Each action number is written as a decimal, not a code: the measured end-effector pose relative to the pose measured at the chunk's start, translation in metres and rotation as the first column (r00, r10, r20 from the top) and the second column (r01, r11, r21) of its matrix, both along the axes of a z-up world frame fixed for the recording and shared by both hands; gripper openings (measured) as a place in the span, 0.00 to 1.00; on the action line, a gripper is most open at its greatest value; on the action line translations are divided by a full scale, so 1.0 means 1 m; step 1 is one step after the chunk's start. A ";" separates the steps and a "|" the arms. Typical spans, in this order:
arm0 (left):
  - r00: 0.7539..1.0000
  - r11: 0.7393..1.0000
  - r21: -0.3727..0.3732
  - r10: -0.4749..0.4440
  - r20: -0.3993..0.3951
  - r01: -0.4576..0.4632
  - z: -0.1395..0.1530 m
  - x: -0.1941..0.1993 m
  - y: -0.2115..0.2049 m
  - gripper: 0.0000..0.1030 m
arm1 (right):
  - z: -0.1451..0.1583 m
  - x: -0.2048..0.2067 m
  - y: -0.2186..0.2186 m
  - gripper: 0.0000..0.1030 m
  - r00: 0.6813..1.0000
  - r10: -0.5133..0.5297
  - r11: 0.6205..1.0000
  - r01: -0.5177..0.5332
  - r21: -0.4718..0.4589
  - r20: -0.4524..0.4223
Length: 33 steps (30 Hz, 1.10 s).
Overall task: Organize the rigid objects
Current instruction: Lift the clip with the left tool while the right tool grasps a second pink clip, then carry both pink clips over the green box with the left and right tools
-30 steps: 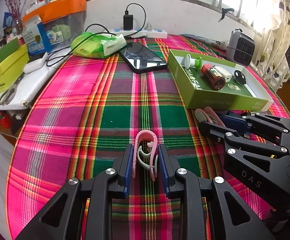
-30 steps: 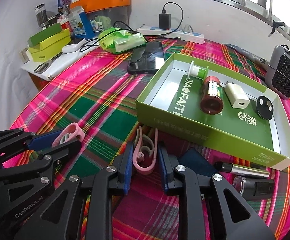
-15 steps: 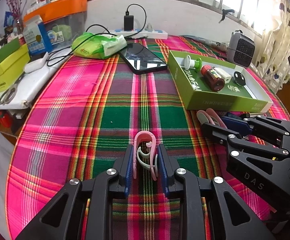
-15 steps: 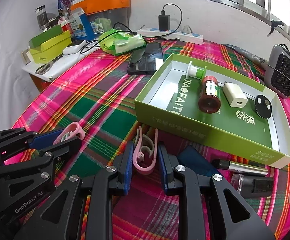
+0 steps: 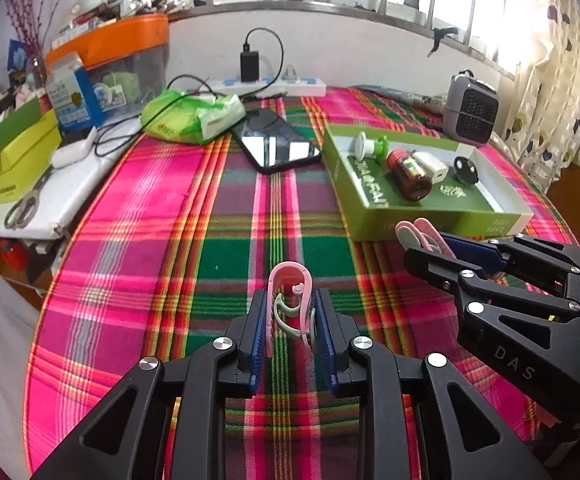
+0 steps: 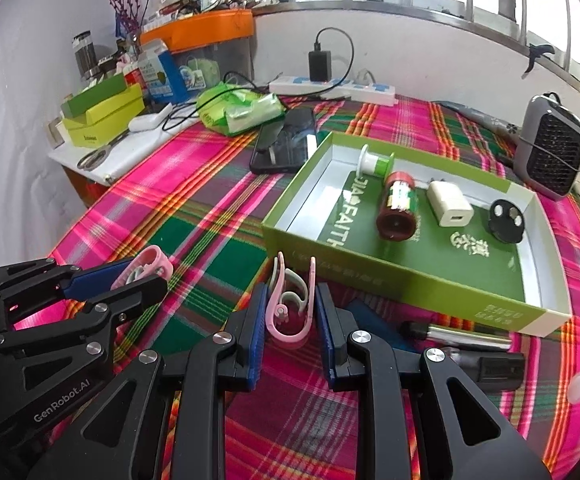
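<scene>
Pink clips are gripped edgewise in each tool, left and right, apparently for dropping into the green box just ahead.

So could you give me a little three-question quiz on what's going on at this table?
1. True or false: each tool, left tool and right tool, grips a pink clip.
2. How many items lie inside the green box?
3. Which lies beside the box, nearest the window wall? A) scissors B) black phone C) fan heater

Key
1. True; the right tool's own pink clip shows in its view.
2. Four: spool, brown bottle, white charger, black disc.
3. B
</scene>
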State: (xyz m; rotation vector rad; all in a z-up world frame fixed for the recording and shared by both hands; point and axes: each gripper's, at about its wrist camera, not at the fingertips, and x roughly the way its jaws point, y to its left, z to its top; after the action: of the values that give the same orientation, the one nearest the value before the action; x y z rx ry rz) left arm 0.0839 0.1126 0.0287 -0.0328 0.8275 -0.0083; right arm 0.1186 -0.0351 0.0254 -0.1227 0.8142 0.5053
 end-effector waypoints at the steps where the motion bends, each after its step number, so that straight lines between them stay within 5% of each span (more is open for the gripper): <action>1: 1.000 1.000 0.004 -0.002 0.005 0.002 0.002 0.000 -0.002 0.22 | 0.003 -0.001 -0.003 0.24 1.000 -0.005 1.000 0.005 0.004 0.007; 33: 0.991 0.995 -0.009 -0.102 0.084 0.103 0.046 0.048 -0.054 0.22 | 0.049 0.023 -0.090 0.24 0.976 -0.190 0.981 0.185 0.058 0.105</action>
State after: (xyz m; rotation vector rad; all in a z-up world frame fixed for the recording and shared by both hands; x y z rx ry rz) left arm 0.1315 0.0585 0.0750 -0.0028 0.7451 -0.1117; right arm 0.1420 -0.1252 0.0739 -0.0282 0.6975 0.3366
